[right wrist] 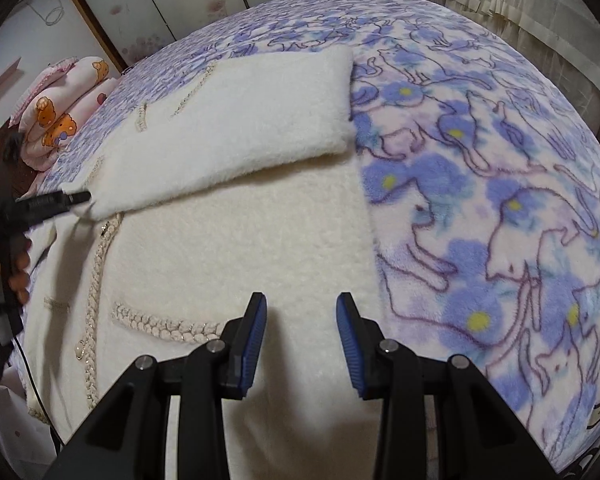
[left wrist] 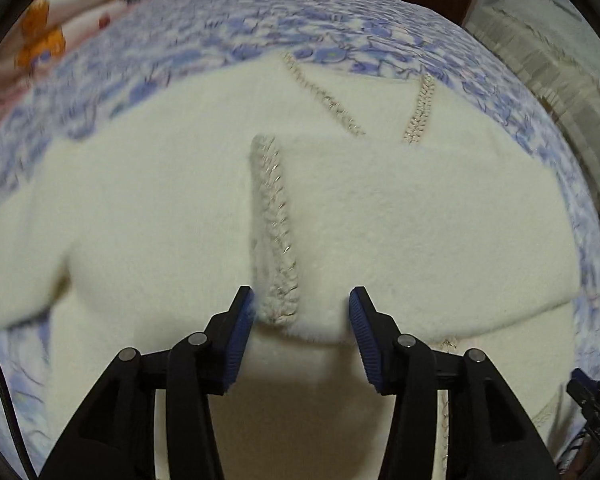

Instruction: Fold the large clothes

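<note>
A fluffy cream cardigan (left wrist: 180,216) with braided trim lies spread on the bed; it also shows in the right wrist view (right wrist: 236,240). One sleeve (right wrist: 236,128) is folded across the body, and its trimmed cuff (left wrist: 276,232) lies just ahead of my left gripper (left wrist: 301,300). The left gripper is open, jaws wide on either side of the cuff end, holding nothing. In the right wrist view the left gripper (right wrist: 74,199) shows at the sleeve's end. My right gripper (right wrist: 301,306) is open and empty above the cardigan's lower body near its right edge.
The bed is covered by a blue and purple floral blanket (right wrist: 480,200). A folded pink quilt with bear prints (right wrist: 60,120) sits at the bed's far left corner. Wardrobe doors (right wrist: 160,0) stand behind, and another covered bed (right wrist: 540,12) is at the right.
</note>
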`<state>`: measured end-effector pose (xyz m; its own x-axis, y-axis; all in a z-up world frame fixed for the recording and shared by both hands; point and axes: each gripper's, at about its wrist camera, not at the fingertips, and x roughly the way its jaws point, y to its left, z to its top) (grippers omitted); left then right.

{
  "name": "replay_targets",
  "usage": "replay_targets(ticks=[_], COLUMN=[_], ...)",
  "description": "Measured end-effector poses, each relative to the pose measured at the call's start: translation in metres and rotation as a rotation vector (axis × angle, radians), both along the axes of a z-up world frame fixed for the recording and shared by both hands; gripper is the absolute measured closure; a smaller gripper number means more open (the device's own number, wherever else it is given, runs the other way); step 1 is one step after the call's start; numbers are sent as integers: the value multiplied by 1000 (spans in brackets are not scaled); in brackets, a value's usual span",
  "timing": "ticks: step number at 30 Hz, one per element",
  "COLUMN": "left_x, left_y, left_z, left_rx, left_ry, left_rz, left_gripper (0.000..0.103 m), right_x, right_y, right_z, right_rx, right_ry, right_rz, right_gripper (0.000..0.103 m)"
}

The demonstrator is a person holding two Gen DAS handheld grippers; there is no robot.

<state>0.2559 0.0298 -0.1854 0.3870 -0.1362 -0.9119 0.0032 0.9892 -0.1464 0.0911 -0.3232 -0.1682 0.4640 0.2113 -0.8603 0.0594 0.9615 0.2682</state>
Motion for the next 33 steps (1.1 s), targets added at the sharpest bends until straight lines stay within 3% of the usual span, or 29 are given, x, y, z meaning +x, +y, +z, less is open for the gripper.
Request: replay_targets(ticks=[3,5,6,7,9,12,15,16,18,19,20,21,22,26,30,33], left_x=[9,21,29,35,50,64,74,78,82,83,84,86,88,95,103,94], left_y=[24,33,35,36,34,25,10,4,-4,-5,-7,-10,-9,-6,-6,3], left_z=[2,4,4,2,-4,-11,-18,-20,-19,-16,-11,-4,2,18,-22,-13], left_rx=[-129,-175,-192,-198,-197,-177,-114,-77,-25,-22,-13,-2,-4,-35,27,10], left_ry=[-8,-30,-34,-30,-20,-6,7,7,-12,-22,-40,-63,-85,-151,-34,-50], left_rz=[67,102,109,108,92,12,-51,-62,-89,-95,-95,-97,-99,-75,-54,-21], left_gripper=[39,35,35,35,35,36,54,69,87,88,88,89,89,89,78,72], right_x=[14,27,37,46,69,114,160,171,197,207,213,218,220,216,220,212], right_y=[-6,-11,-15,-18,-23,-29,-35,-37,-41,-45,-48,-52,-53,-46,-34,-36], right_z=[10,18,22,26,33,36,28,23,8,1,-4,-10,-12,2,-17,-3], right_rx=[15,32,43,44,21,-20,-65,-77,-97,-89,-69,-31,10,-66,-188,-216], right_ry=[-19,-34,-45,-56,-76,-80,-55,-43,1,25,40,51,48,-53,-14,2], right_rz=[-19,-31,-39,-45,-61,-68,-75,-78,-91,-104,-114,-124,-114,-137,-120,-125], right_gripper=[66,61,53,45,39,39,39,39,39,39,40,50,88,89,80,69])
